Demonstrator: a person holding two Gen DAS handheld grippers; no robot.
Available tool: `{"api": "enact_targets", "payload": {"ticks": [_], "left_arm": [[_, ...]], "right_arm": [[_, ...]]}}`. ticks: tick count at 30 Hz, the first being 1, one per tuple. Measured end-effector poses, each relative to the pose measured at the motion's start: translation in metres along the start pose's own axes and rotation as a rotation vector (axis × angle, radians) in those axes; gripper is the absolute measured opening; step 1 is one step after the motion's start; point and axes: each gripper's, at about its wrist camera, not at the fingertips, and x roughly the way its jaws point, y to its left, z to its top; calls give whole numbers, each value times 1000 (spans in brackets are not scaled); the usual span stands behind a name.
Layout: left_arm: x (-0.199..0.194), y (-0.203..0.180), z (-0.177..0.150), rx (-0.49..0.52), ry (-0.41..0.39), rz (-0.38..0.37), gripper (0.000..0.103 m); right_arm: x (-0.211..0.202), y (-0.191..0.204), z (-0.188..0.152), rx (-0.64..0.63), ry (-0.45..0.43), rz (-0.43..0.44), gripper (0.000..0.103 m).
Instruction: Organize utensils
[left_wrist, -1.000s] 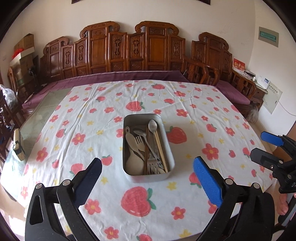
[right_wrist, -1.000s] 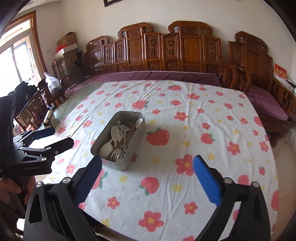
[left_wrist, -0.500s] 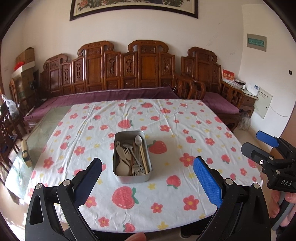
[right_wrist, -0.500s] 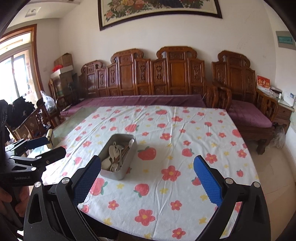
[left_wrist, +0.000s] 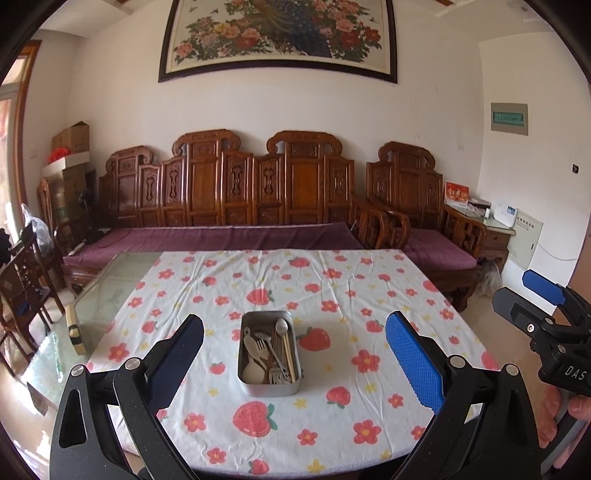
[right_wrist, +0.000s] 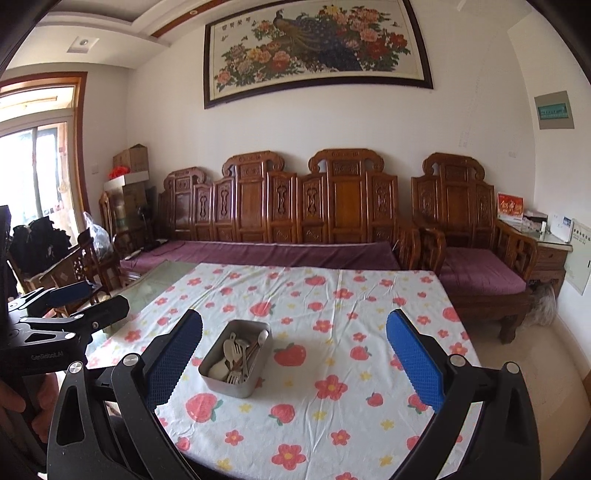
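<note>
From my left claw (left_wrist: 294, 363), spread wide with nothing between its blue pads, the grey rectangular metal tin (left_wrist: 269, 388) sits dead ahead on the bench under the white cloth printed with red strawberries and flowers (left_wrist: 369, 406), well short of reach. The tin's long axis runs straight away from this claw. Inside it, a pile of utensils (left_wrist: 269, 355): pale beige spoons and fork, a steel spoon, brown and pale chopsticks, a steel fork, all lying roughly lengthwise with handles and heads mixed.

From my right claw (right_wrist: 294, 363), also spread and empty, the same tin (right_wrist: 236, 356) lies ahead and to the left, its long axis slanting away to the right. So the left claw is squared up to it; the right would come in across a corner.

Everything is in the tin, nothing loose on the cloth. That fits utensils already gathered, or a jumble waiting to be sorted; can't tell which.
</note>
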Motion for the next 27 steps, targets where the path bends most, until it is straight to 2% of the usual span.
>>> {"api": "enact_targets", "payload": {"ticks": [7, 27], "left_arm": [[-13, 0, 4, -13, -27, -5, 95], [-18, -2, 6, -12, -28, 2, 95]], "right_arm": [[-16, 6, 6, -14, -36, -5, 100], [-15, 6, 6, -9, -31, -15, 100]]}}
